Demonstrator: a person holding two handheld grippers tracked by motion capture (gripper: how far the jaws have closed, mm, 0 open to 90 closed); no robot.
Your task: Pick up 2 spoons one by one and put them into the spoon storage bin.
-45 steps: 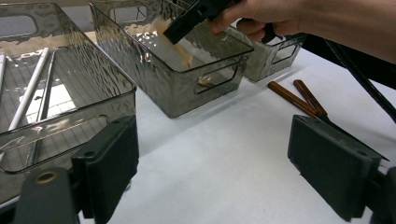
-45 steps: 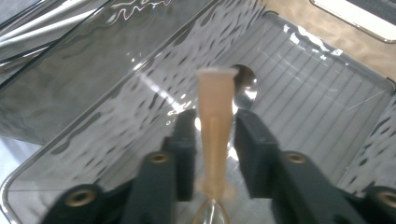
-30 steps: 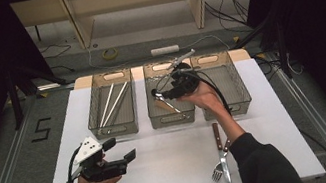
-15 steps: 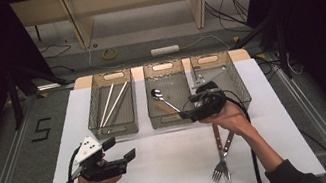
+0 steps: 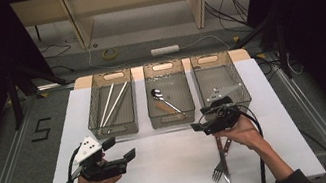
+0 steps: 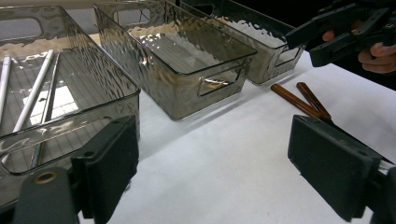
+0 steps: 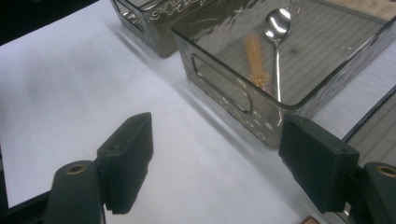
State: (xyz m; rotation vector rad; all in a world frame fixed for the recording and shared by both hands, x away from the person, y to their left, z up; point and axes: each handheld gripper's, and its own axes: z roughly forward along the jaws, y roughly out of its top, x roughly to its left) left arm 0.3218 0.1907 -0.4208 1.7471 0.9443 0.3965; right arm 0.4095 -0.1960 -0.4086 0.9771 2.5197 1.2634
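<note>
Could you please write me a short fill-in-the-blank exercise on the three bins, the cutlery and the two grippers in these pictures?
1. The shiny metal spoon lies in the ____ of the three clear grey plastic bins.
2. The pale chopsticks lie in the ____ bin.
3. The jaws of the black right gripper stand ____, with nothing between them.
4. The wooden-handled fork and knife lie on the white ____, outside every bin.

Missing words: middle; left; open; table
</note>
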